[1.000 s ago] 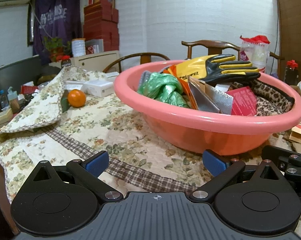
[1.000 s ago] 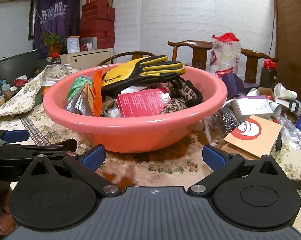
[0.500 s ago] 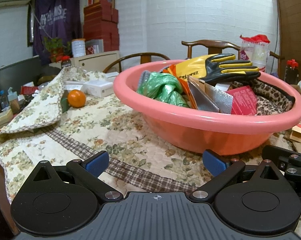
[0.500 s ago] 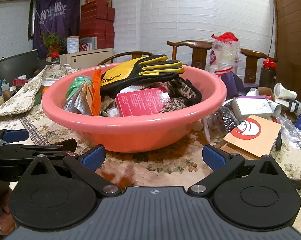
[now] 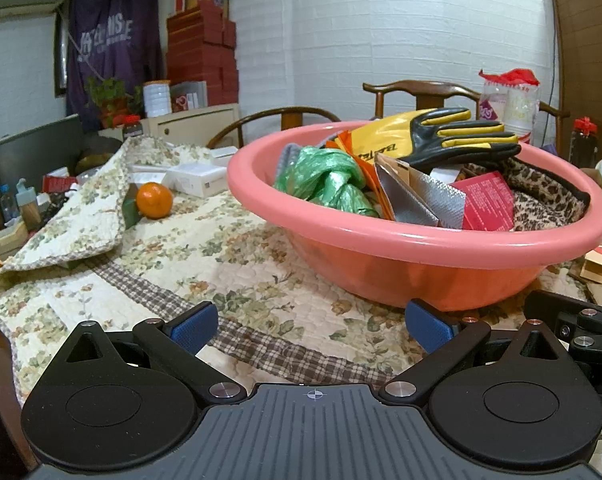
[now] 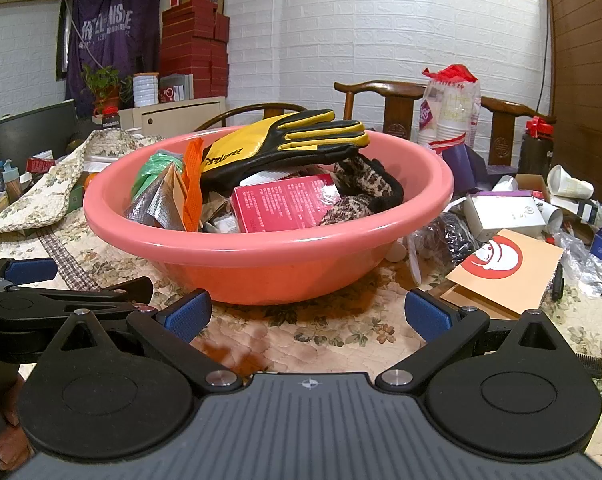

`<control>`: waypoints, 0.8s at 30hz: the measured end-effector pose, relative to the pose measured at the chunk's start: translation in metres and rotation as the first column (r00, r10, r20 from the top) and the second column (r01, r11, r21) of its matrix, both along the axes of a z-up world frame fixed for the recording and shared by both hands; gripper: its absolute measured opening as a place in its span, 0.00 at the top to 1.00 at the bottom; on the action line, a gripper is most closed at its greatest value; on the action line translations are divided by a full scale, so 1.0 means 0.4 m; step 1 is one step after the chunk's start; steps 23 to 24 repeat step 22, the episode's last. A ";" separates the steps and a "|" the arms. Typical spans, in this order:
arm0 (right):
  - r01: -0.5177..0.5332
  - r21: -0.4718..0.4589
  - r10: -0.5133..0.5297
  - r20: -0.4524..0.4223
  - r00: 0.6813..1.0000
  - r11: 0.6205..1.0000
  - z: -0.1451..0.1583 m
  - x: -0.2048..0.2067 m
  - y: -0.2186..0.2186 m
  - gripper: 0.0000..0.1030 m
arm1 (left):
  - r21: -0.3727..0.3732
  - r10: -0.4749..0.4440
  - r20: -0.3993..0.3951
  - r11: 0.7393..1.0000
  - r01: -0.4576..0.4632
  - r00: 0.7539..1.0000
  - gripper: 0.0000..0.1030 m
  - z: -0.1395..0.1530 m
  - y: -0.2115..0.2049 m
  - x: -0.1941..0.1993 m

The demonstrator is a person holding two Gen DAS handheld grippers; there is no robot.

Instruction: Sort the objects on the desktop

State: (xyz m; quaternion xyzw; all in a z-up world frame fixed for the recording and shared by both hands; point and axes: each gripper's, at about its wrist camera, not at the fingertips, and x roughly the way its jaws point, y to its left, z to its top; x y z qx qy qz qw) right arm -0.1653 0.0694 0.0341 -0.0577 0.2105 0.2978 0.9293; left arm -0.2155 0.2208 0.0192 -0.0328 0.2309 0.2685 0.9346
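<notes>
A pink plastic basin stands on the quilted floral cloth, heaped with items: a yellow-and-black glove, a green plastic bag, a silver pouch, a red box and a leopard-print cloth. My left gripper hovers low before the basin's left front, open and empty. To its right my right gripper is open with nothing between its fingers, facing the basin's front.
An orange and white boxes lie left of the basin by a folded quilt. Right of it are a card with a red circle, white boxes, paper cups, pens. Wooden chairs stand behind.
</notes>
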 end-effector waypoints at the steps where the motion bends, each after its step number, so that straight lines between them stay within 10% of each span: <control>1: 0.000 0.001 0.000 0.001 1.000 1.000 0.000 0.000 0.000 0.00 | 0.003 0.000 0.000 1.000 0.000 1.000 0.00 0.001 0.000 0.000; 24: -0.006 0.004 0.006 -0.002 1.000 1.000 -0.002 -0.003 0.001 0.00 | 0.030 0.003 0.002 1.000 -0.003 1.000 0.00 -0.002 -0.003 -0.002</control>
